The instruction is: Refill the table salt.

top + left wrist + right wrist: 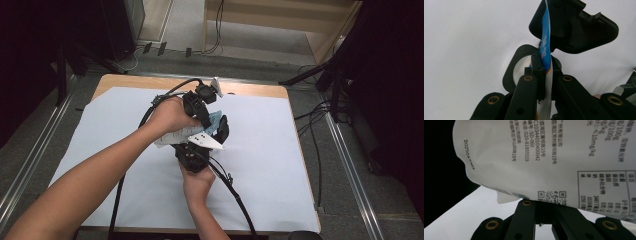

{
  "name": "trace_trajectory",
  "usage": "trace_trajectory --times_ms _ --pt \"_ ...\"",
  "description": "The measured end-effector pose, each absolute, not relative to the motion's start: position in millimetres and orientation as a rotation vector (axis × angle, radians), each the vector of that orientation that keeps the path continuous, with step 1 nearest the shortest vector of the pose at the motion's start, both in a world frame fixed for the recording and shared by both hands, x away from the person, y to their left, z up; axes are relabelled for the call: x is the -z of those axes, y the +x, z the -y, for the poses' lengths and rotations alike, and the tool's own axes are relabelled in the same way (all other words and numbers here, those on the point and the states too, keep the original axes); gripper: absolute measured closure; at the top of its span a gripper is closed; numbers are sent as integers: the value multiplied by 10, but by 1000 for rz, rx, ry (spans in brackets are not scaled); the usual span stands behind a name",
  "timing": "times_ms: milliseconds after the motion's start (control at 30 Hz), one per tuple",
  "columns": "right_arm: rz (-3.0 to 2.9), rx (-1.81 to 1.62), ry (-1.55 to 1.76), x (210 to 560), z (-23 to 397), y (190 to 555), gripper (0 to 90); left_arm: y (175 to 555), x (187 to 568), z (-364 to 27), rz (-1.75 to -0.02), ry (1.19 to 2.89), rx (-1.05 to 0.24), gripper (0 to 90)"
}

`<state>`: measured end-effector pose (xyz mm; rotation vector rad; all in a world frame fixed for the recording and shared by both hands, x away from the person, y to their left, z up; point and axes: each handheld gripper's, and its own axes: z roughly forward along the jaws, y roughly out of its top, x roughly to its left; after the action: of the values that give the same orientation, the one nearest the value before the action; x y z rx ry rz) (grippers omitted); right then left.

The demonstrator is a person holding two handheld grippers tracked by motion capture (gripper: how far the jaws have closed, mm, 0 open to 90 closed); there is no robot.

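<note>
A thin packet point(214, 119), white with blue print, hangs above the middle of the table between both grippers. My left gripper point(207, 121) reaches in from the upper left and is shut on one edge of it. In the left gripper view the blue and white packet point(546, 47) stands edge-on between the closed jaws of the left gripper point(544, 72). My right gripper point(220, 131) comes up from below and is shut on the packet too. In the right gripper view the packet point(544, 157) shows its white printed back, with the right gripper point(544, 203) pinching the lower edge.
A white sheet point(270, 150) covers the wooden table point(150, 81). Black cables point(235, 192) trail from both grippers toward the front edge. Past the table lie floor cables point(310, 120), metal rails and a wooden shelf unit point(280, 20).
</note>
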<state>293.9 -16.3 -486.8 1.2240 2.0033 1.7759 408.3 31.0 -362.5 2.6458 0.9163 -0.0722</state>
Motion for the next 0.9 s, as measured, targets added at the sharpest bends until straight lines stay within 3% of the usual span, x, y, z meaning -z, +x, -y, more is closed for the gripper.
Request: trace_trajectory --times_ms 900 --pt "-2005 -1735 1221 4891 136 2920 900 4075 3675 -324 -915 2643 70 897"
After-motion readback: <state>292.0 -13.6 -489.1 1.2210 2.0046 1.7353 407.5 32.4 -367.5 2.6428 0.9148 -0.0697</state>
